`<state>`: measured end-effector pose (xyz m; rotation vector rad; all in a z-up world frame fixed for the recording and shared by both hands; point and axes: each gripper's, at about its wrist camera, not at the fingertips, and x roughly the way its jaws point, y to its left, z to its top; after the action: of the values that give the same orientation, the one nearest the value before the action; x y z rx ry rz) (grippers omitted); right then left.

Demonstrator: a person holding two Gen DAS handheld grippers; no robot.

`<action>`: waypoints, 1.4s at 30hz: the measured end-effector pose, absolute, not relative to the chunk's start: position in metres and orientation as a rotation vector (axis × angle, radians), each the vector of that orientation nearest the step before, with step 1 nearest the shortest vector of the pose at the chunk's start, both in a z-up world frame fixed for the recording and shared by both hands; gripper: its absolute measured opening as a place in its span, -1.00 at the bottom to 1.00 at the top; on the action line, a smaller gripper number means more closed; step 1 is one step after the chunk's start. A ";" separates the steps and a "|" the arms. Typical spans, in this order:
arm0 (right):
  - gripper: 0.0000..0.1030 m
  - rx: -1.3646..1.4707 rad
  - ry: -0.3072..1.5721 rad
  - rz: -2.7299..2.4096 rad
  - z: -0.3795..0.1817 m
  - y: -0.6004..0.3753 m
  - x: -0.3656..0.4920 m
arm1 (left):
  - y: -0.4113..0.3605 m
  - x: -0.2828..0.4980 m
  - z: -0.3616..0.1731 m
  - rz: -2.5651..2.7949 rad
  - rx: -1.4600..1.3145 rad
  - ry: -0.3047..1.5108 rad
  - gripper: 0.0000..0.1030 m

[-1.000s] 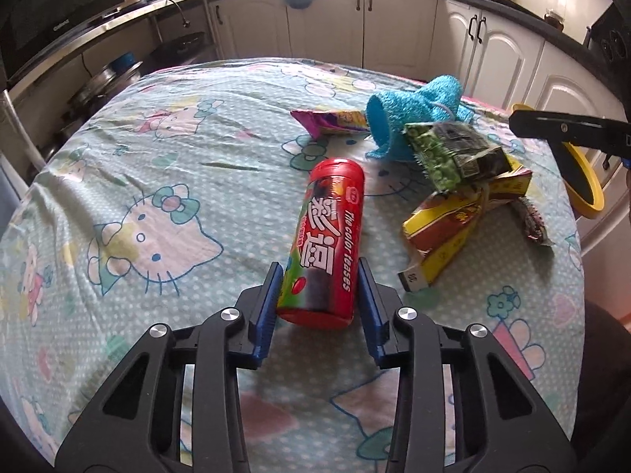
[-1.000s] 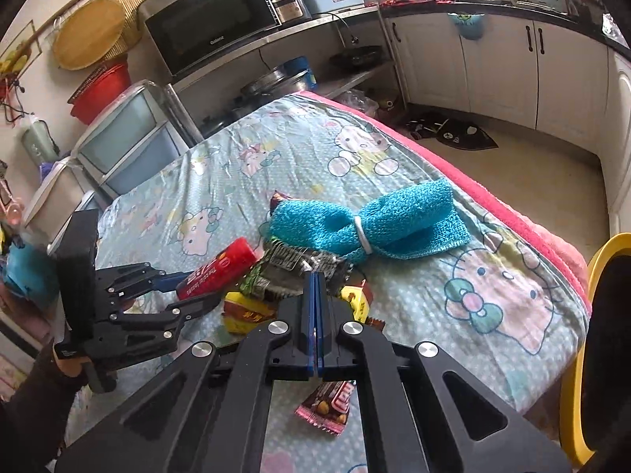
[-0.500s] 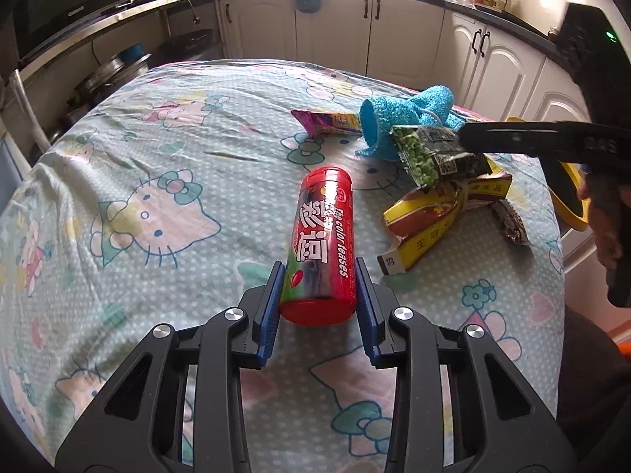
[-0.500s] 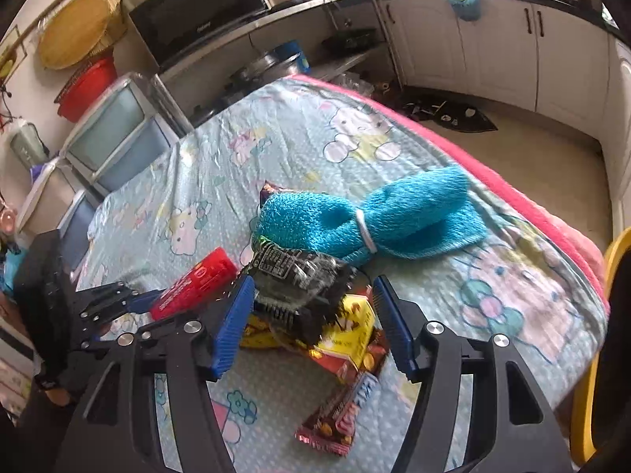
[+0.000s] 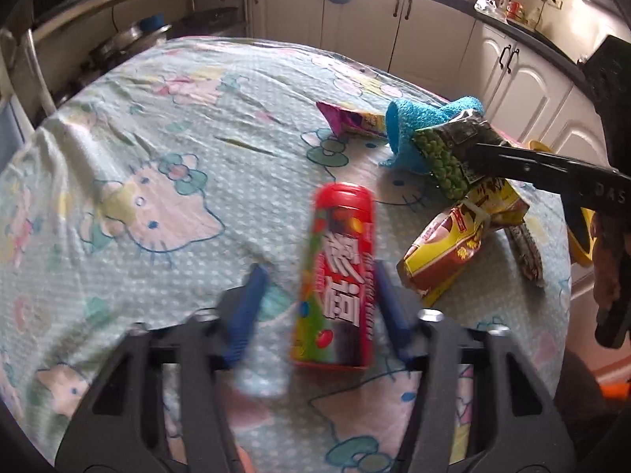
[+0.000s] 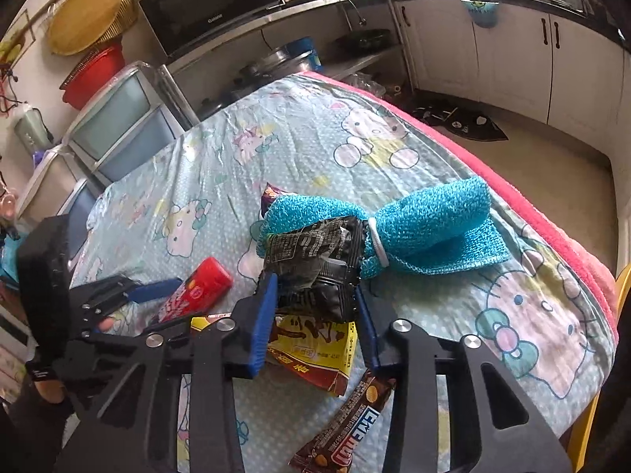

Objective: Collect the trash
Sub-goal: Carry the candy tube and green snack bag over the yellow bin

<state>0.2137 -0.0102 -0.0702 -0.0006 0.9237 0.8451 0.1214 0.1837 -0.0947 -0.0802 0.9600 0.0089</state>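
your table (image 6: 299, 146), draped in a cartoon-cat cloth, has a broad bare stretch on the far side of the blue towel (image 6: 430, 224), toward the shelves, while the cloth's pink edge runs close behind the towel and drops to the floor. all the trash crowds in just on your side of the towel. your right gripper (image 6: 315, 311) has its jaws closing around the black pea-snack packet (image 6: 315, 252); the blue pads sit at the packet's lower sides and the packet stands up between them, its top leaning against the towel's banded middle. the packet is crumpled and glossy, black with small print on one face and green peas on the other. beneath it, nearer you than the towel, lies a yellow and brown wrapper (image 6: 311, 351), and nearer still a brown candy bar wrapper (image 6: 347, 429). a purple wrapper (image 5: 351, 118) pokes out from behind the towel. your left gripper (image 5: 315, 303) has its jaws spread, the red candy tube (image 5: 335, 276) lying lengthwise between them, close to the right pad with a clear gap on the left; this view is blurred. the tube is red-capped with bold white characters and coloured sweets printed on it, well to the left of the towel.
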 end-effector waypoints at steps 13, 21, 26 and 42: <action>-0.70 0.054 0.819 0.819 -0.044 -0.050 0.203 | 0.176 0.110 -0.058 -0.004 -0.117 0.857 -0.47; -0.76 0.045 0.746 0.770 -0.021 -0.085 0.190 | 0.142 0.119 -0.026 -0.058 -0.117 0.775 -0.47; -0.76 0.060 0.709 0.731 -0.010 -0.112 0.181 | 0.113 0.127 -0.011 -0.099 -0.101 0.736 -0.47; -0.77 0.106 0.609 0.529 0.013 -0.206 0.164 | 0.039 0.151 0.016 -0.213 -0.053 0.671 -0.47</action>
<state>0.1645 -0.2058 0.0127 0.1058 0.6086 0.5292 0.1514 0.0390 0.0159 -0.0527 0.6708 -0.2130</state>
